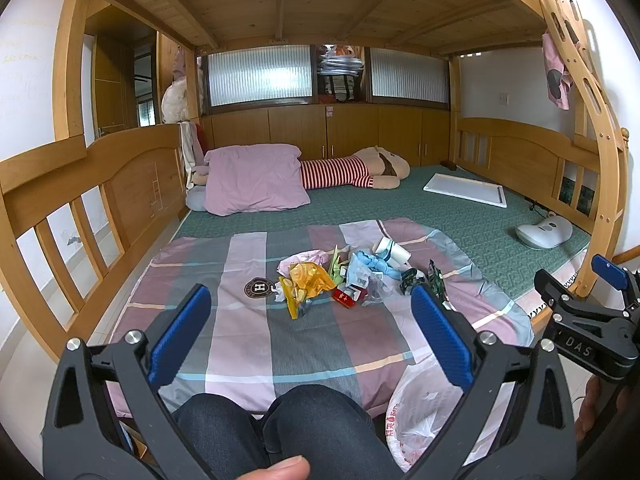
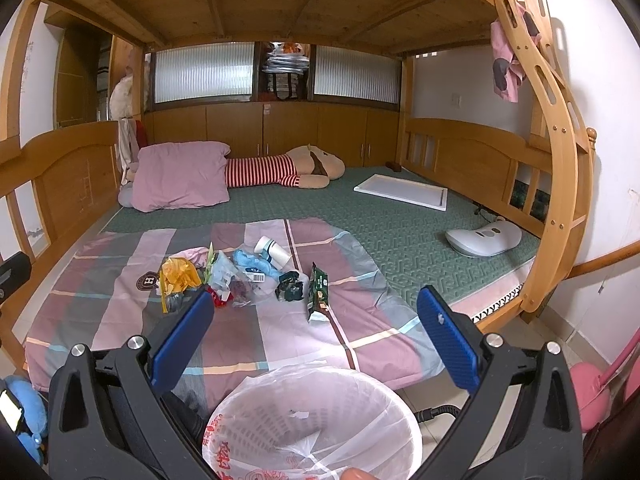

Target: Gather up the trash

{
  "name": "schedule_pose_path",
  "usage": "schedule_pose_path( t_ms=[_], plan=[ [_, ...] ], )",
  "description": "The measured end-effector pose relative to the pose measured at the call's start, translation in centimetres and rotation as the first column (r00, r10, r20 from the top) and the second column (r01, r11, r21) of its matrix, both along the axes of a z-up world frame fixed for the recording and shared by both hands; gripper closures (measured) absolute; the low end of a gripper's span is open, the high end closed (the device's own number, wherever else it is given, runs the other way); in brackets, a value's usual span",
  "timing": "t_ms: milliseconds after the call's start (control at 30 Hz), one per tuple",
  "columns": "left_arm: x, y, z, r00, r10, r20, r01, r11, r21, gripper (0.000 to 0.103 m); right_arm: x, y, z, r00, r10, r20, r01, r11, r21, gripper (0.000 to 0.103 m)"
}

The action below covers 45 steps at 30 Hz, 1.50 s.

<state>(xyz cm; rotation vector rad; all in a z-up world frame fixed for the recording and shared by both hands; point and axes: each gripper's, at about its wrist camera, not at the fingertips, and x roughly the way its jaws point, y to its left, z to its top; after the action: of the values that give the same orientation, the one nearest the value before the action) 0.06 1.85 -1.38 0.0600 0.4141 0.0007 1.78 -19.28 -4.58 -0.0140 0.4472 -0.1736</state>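
— Both grippers first: the left gripper (image 1: 310, 316) has its blue pads spread wide with nothing between them, and the right gripper (image 2: 316, 320) is just as wide and just as empty, hanging above the bin (image 2: 312, 420).

— So which step is this?

— The very start, I'd judge. No piece of trash has been lifted; the bin's white liner looks empty apart from a scrap or two.

— Where does the trash lie?

— Take it big to small. The wooden bunk bed (image 1: 80, 184) fills the room, its upper deck overhead. On the green mattress (image 1: 460, 220) lies a pink-and-grey checked quilt (image 1: 240, 300), and the trash pile (image 1: 344, 276) sits on that quilt, at about twelve o'clock from the left gripper and ten to eleven o'clock from the right. A green snack wrapper (image 2: 318, 296) lies apart, nearest the right gripper, dead ahead at twelve.

— And the next move?

— Probably a reach forward and down onto that lone wrapper, closing on thin crinkly film against soft cloth; the pads may pinch the quilt too.

— Anything else around?

— A pink pillow (image 1: 256, 178) and striped plush toy (image 1: 356, 170) at the far end, a white board (image 1: 464, 190) at one o'clock, a small white device (image 1: 544, 232) at two.
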Motion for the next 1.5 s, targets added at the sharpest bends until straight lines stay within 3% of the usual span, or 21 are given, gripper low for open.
schedule_pose_path(
  t_ms=[1500],
  plan=[
    [-0.2,0.1,-1.3,1.0,0.002,-0.011,-0.002,1.0,0.0,0.003,0.1,0.2,-0.4,1.0,0.002,-0.016,-0.002,1.0,-0.001,0.003]
  ],
)
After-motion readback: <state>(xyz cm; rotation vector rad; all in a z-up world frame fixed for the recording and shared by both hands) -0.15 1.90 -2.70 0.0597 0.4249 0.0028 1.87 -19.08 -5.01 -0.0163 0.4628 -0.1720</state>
